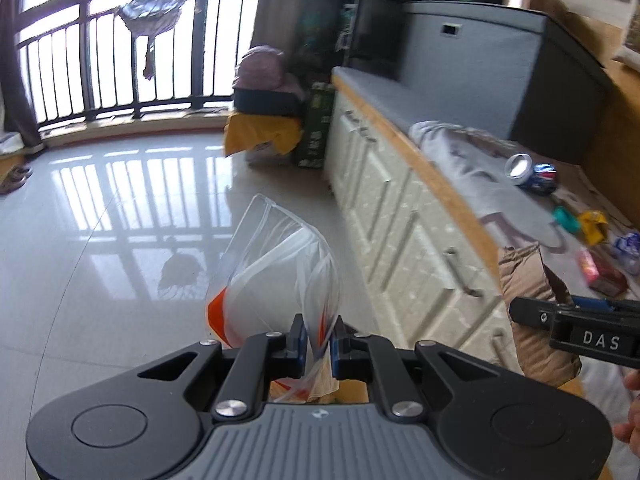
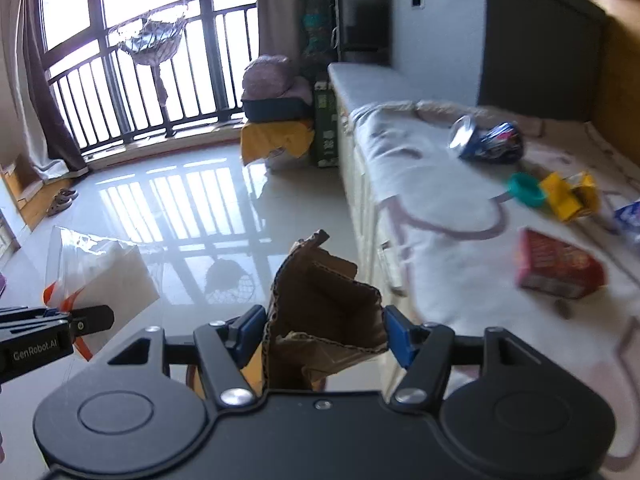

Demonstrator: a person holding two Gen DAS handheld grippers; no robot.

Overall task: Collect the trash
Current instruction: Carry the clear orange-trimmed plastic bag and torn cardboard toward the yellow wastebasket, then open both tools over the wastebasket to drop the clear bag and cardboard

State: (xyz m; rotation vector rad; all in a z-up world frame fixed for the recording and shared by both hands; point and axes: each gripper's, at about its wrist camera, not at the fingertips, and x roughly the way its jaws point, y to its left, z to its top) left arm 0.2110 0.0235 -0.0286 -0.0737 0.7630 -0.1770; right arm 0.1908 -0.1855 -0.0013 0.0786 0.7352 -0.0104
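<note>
My left gripper [image 1: 319, 338] is shut on the rim of a clear plastic bag [image 1: 276, 276] with orange trim, which hangs out over the floor. The same bag [image 2: 100, 268] shows at the left of the right wrist view, beside the left gripper [image 2: 92, 318]. My right gripper [image 2: 325, 332] is shut on a crumpled piece of brown cardboard [image 2: 320, 304]; that cardboard [image 1: 528, 276] and the right gripper [image 1: 520, 312] appear at the right edge of the left wrist view. On the cloth-covered bench lie a crushed blue can [image 2: 488, 142], a teal cap [image 2: 526, 188], a yellow carton [image 2: 570, 196] and a red box [image 2: 558, 266].
A white cabinet [image 1: 400, 216] with drawer handles runs under the wood-edged bench top. A grey storage box [image 2: 480, 32] stands at the bench's far end. Piled bags and a yellow-covered stack [image 2: 276, 136] sit by the black balcony railing [image 2: 160, 92]. Glossy tile floor [image 2: 192, 208] spreads to the left.
</note>
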